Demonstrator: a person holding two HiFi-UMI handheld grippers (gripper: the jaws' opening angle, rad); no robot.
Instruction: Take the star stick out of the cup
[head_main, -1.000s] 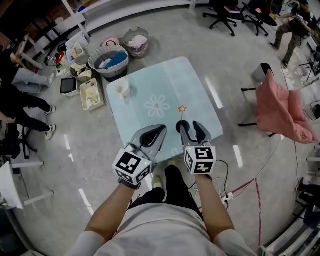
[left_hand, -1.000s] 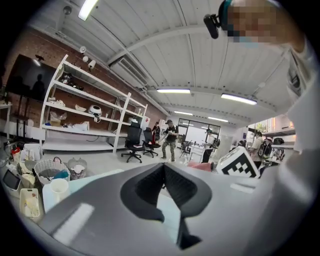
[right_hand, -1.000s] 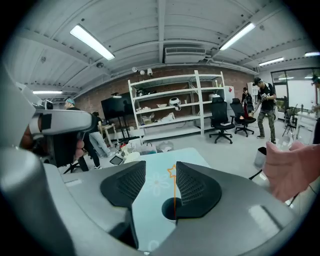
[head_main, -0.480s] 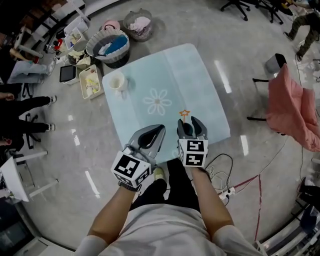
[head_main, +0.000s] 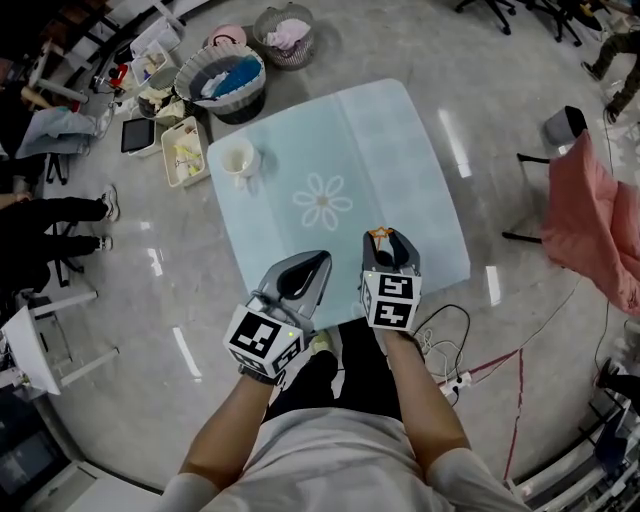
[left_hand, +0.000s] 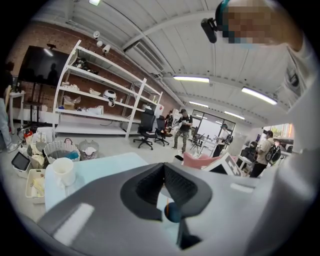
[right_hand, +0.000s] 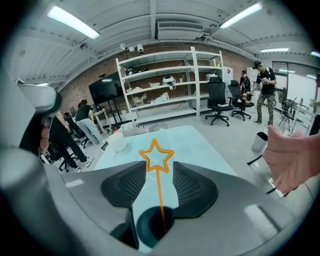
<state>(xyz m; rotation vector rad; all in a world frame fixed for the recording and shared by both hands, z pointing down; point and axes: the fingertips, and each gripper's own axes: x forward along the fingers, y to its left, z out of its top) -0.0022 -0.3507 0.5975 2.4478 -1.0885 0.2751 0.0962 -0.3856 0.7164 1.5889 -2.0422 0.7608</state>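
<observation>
The orange star stick (head_main: 380, 234) is out of the white cup (head_main: 238, 160), which stands at the far left of the pale blue table (head_main: 400, 130). In the right gripper view the star stick (right_hand: 157, 155) runs along the gap between the jaws of my right gripper (right_hand: 159, 172), with its star at the fingertips. The jaws stand apart and neither pad touches the thin stem. My right gripper (head_main: 390, 240) hovers over the table's near edge. My left gripper (head_main: 318, 262) is beside it, its pads (left_hand: 155, 175) pressed together on nothing. The cup (left_hand: 63, 171) shows far to the left.
Two baskets (head_main: 222, 80) (head_main: 283, 30) and a white tray (head_main: 185, 150) sit on the floor beyond the table's far left corner. A chair draped in pink cloth (head_main: 590, 220) is to the right. Cables (head_main: 450, 340) lie on the floor by my right arm. People sit at the left (head_main: 50, 215).
The right gripper's jaws have narrowed. The star, which was ahead of the left fingertip, now sits between the fingertips. The left gripper has barely moved.
</observation>
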